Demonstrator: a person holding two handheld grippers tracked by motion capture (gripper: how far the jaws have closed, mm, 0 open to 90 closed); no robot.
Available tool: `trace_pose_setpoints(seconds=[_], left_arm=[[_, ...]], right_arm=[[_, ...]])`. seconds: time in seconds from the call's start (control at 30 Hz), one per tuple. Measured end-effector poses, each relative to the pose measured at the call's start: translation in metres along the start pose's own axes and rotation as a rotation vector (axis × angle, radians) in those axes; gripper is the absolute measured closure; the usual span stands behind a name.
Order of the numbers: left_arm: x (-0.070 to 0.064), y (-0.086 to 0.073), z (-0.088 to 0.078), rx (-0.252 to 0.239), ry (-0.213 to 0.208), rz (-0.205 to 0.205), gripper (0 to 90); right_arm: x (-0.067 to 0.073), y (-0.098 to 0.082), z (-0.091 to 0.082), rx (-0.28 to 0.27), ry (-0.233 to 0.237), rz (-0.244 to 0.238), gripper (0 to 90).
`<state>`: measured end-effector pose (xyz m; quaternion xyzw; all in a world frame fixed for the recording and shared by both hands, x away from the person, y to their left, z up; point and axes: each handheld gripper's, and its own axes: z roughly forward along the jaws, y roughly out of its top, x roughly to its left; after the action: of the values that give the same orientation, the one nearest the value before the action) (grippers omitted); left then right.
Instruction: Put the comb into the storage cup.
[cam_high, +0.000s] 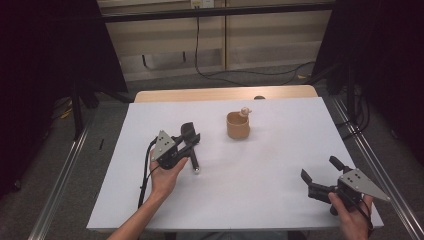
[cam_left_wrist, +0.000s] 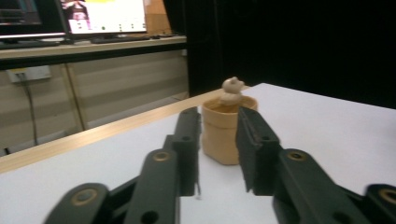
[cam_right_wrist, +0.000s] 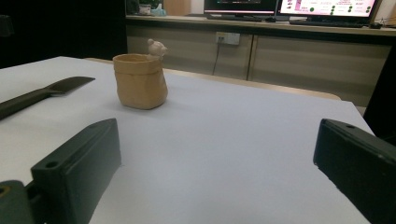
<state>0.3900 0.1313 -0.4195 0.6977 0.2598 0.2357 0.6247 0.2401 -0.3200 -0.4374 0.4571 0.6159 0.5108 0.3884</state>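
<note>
A tan cup (cam_high: 238, 127) with a small bear figure (cam_high: 245, 111) on its rim stands upright at the back middle of the white sheet (cam_high: 270, 200). A black long-handled utensil (cam_high: 194, 161) lies left of it, silver-tipped end toward me. My left gripper (cam_high: 192, 136) hovers over that utensil, held in a hand. In the left gripper view its jaws (cam_left_wrist: 217, 114) stand a narrow gap apart, nothing between the pads, framing the distant cup (cam_left_wrist: 219, 140). My right gripper (cam_high: 320, 168) rests at the front right, jaws wide apart (cam_right_wrist: 215, 126), pointing at the cup (cam_right_wrist: 140, 81) and the utensil's flat blade (cam_right_wrist: 51, 91).
The wooden table edge (cam_high: 225, 93) shows beyond the sheet. Metal rails (cam_high: 65, 170) run along both sides on the floor, and cables (cam_high: 250, 75) trail behind the table. A bench with monitors (cam_right_wrist: 327, 9) stands past the far edge.
</note>
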Motion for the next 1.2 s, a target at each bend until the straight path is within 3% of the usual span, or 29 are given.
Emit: trace_pose_setpoints(seconds=[0.13,0.3,0.57,0.77,0.9,1.0,1.2], left_arm=[[-0.002,0.0,0.001,0.008,0.003,0.024,78.6],[-0.001,0.0,0.002,0.02,-0.017,0.003,90.0],[0.002,0.0,0.004,0.073,-0.031,-0.027,90.0],[0.004,0.002,0.003,0.143,-0.062,-0.048,90.0],[0.006,0.002,0.006,0.19,-0.074,-0.087,90.0],[0.007,0.003,0.008,0.26,-0.109,-0.123,90.0],[0.008,0.006,0.01,0.31,-0.122,-0.152,90.0]], right_arm=[[0.0,0.0,-0.001,-0.002,0.0,0.001,0.2],[0.0,0.0,-0.001,0.0,0.002,0.001,0.2],[0.0,0.0,0.0,0.003,0.003,0.0,0.2],[-0.001,0.0,0.0,0.006,0.003,0.001,0.2],[0.0,0.0,-0.001,0.006,0.005,0.002,0.2],[0.0,0.0,-0.001,0.007,0.005,0.005,0.2],[0.0,-0.001,0.0,0.013,0.006,0.001,0.2]])
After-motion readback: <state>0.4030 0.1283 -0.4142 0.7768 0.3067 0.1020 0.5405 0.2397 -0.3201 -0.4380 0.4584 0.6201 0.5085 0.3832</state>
